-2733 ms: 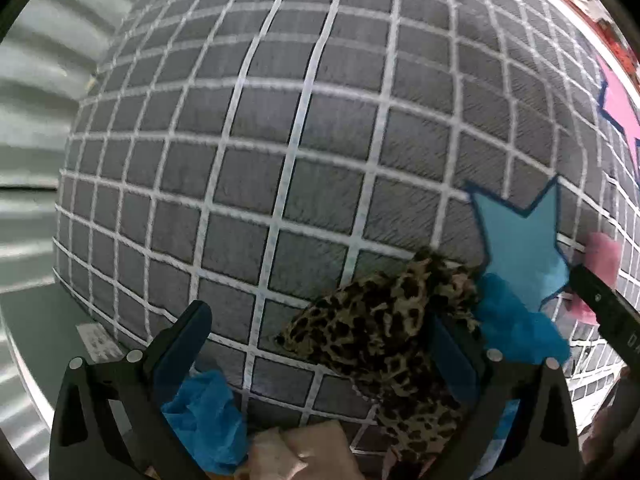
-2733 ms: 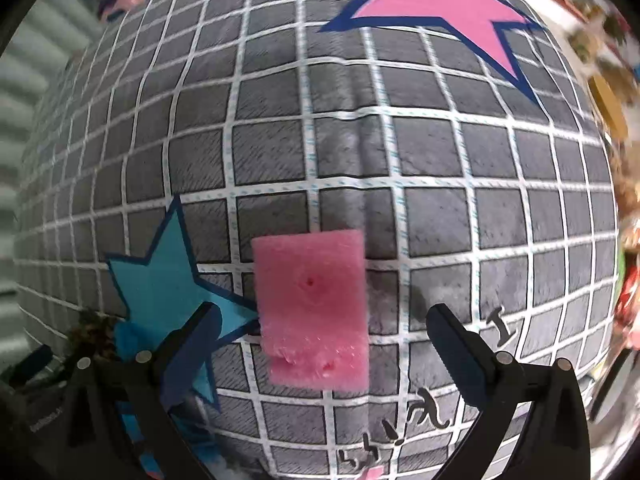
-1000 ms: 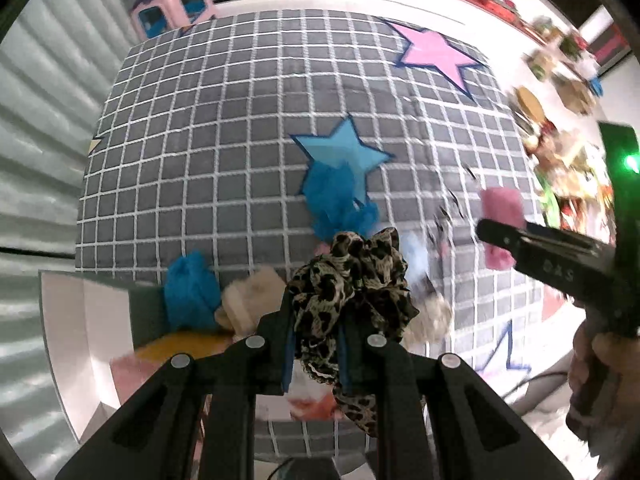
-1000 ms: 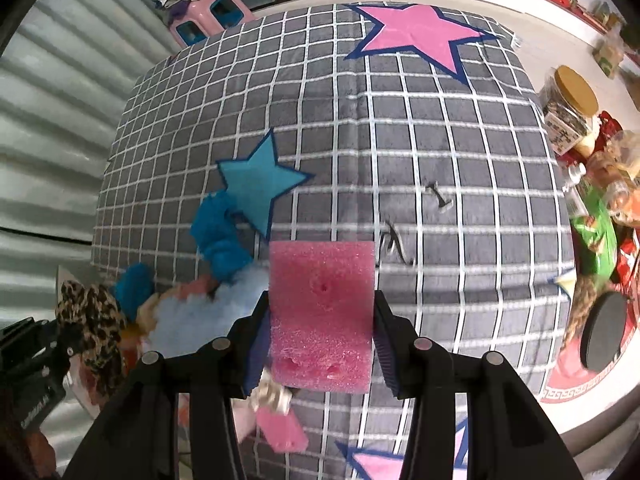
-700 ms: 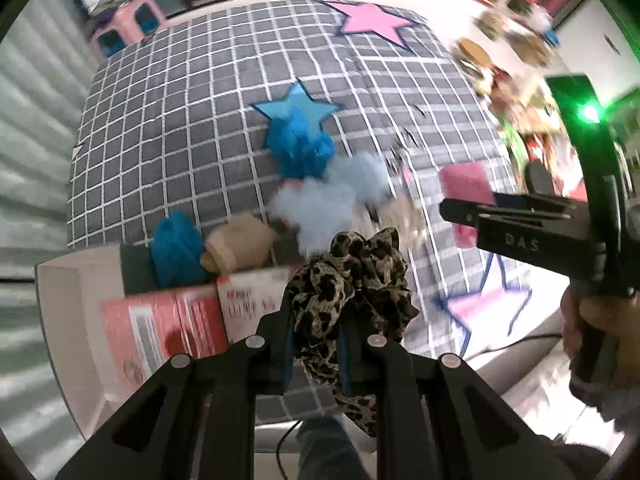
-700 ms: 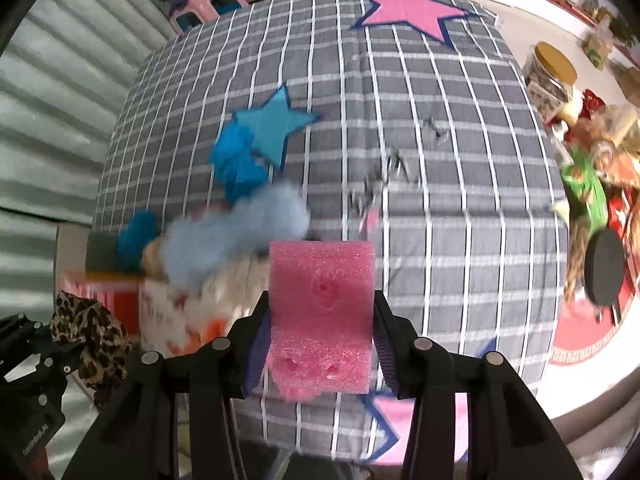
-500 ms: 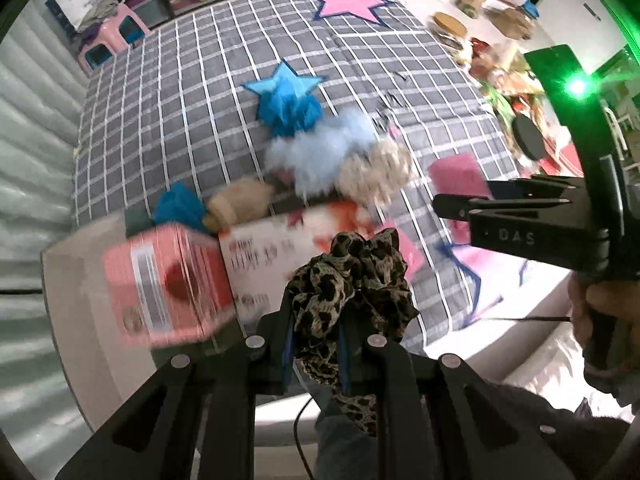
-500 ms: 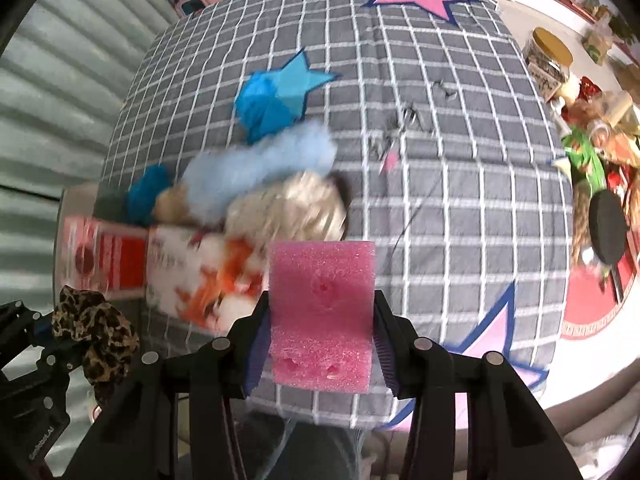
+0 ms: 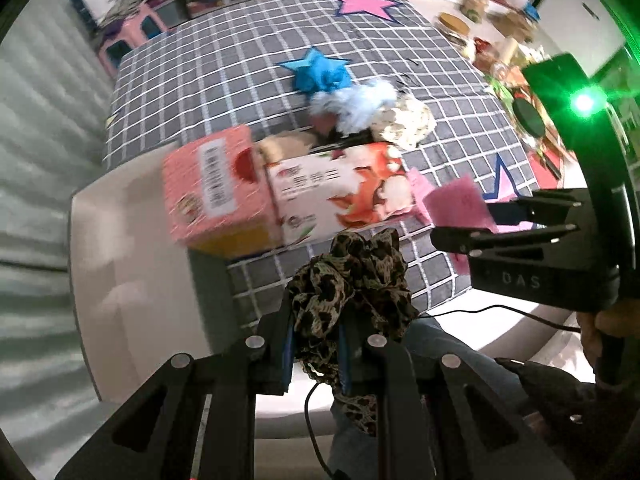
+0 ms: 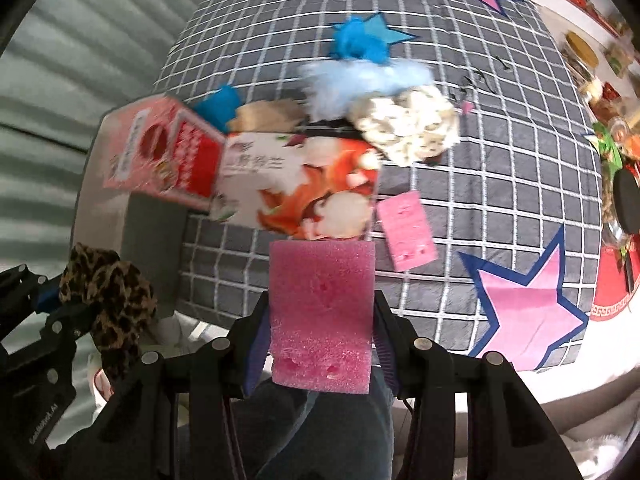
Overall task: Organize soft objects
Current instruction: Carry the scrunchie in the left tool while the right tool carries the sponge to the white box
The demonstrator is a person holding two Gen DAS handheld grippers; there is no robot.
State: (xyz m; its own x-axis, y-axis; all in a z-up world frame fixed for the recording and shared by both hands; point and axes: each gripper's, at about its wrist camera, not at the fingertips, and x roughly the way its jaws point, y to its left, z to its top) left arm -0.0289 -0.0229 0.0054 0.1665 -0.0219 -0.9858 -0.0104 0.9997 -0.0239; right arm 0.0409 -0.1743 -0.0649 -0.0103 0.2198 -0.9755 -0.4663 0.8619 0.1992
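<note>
Gripping leopard scrunchie [image 9: 352, 276] — left tongs [image 9: 314, 344] | pink sponge [image 10: 322, 316] — right tongs [image 10: 320, 344]

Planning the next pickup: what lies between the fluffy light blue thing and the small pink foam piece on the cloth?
In the right wrist view, a cream fuzzy ball sits between the light blue fluff and small pink foam piece.

The pink sponge [image 10: 320, 312] is open-pored foam, rough and matt, and the leopard scrunchie [image 9: 352, 276] is thin crinkled cloth. The grey checked cover [image 10: 500, 184] looks like woven matt fabric, the printed box [image 10: 296, 184] like smooth, slightly glossy card. The fluffy blue piece [image 10: 360, 76] is long-piled plush.
</note>
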